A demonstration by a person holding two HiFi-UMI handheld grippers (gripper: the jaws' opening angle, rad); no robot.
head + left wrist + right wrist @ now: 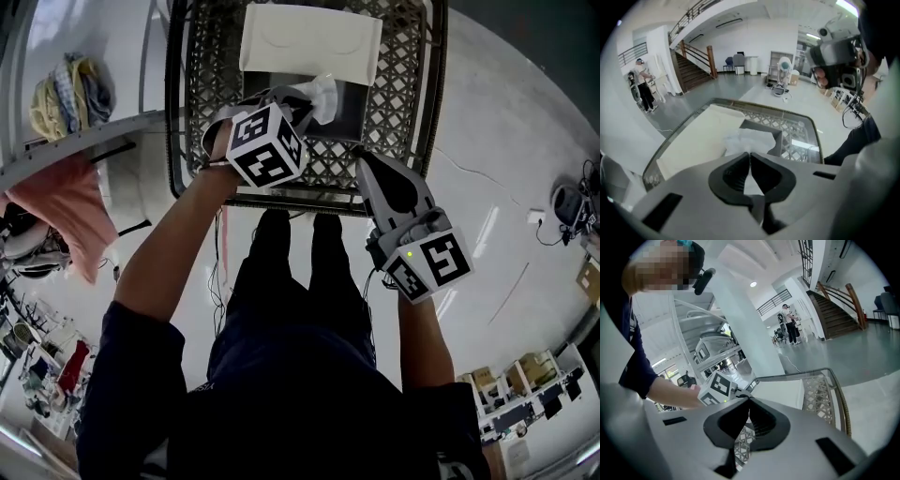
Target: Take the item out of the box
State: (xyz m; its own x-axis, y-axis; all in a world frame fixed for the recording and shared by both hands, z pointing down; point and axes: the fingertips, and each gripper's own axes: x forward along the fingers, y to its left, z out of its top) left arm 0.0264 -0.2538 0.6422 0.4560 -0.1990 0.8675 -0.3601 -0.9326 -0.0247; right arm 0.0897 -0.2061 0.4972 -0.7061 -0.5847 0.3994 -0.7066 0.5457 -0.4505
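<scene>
A crumpled white wrapped item (pixel 323 94) (pixel 750 139) sticks up out of an open grey box (pixel 358 111) (pixel 761 126) on a metal lattice table (pixel 178 141). My left gripper (pixel 305 103) (pixel 750 153) is shut on the item's near edge, with white material showing between its jaws. A flat cream-white lid or box (pixel 309 42) (pixel 698 138) lies just beyond the grey box. My right gripper (pixel 363 157) (pixel 749 399) hangs over the table's near right edge, shut with nothing in it; only lattice shows behind its jaws.
The table's raised rim (pixel 811 126) (pixel 836 380) runs round the lattice top. A pink cloth (pixel 70 206) hangs on a rack at the left. Cables and a device (pixel 567 202) lie on the floor at the right. People (pixel 644 91) stand far off near a staircase (pixel 693 65).
</scene>
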